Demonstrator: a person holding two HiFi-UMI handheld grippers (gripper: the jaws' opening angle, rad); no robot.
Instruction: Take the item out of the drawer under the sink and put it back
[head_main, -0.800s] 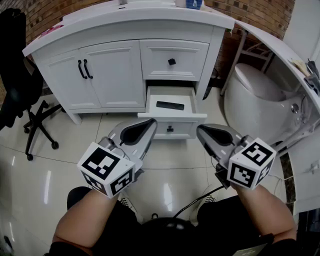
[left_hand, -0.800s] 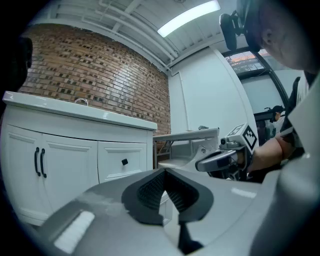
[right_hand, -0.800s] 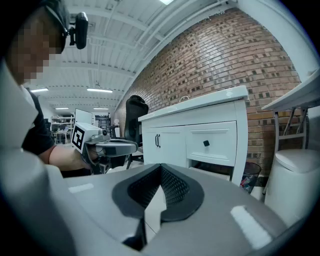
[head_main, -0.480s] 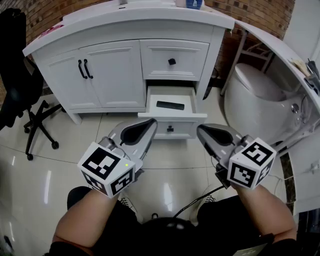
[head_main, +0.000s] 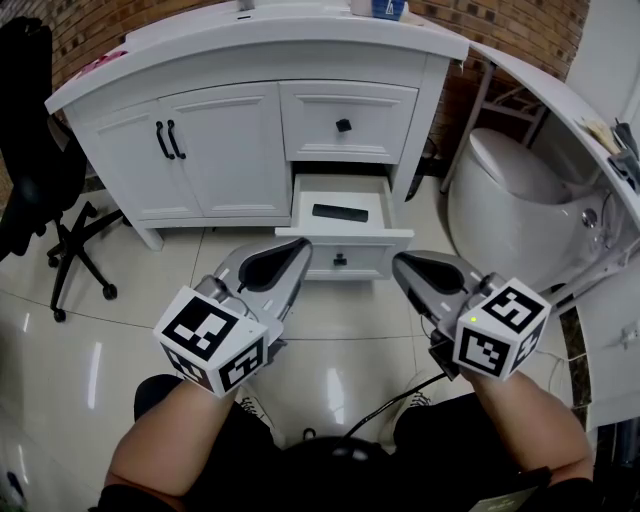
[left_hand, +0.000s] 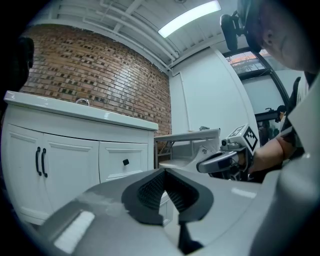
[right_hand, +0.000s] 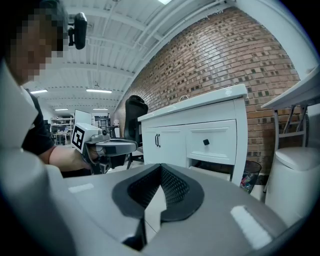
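The white vanity's lower drawer (head_main: 345, 252) stands pulled out, and a flat black item (head_main: 340, 211) lies on its floor. Both grippers hover side by side in front of the drawer, short of its front panel and touching nothing. My left gripper (head_main: 303, 246) is shut and empty; its pads meet at the tip in the left gripper view (left_hand: 164, 171). My right gripper (head_main: 398, 262) is shut too, with nothing between its pads (right_hand: 161, 166). The item is hidden in both gripper views.
The closed upper drawer (head_main: 343, 124) with a black knob sits above the open one, and double cabinet doors (head_main: 170, 140) are to its left. A white toilet (head_main: 520, 185) stands at the right, a black office chair (head_main: 45, 180) at the left. The floor is glossy tile.
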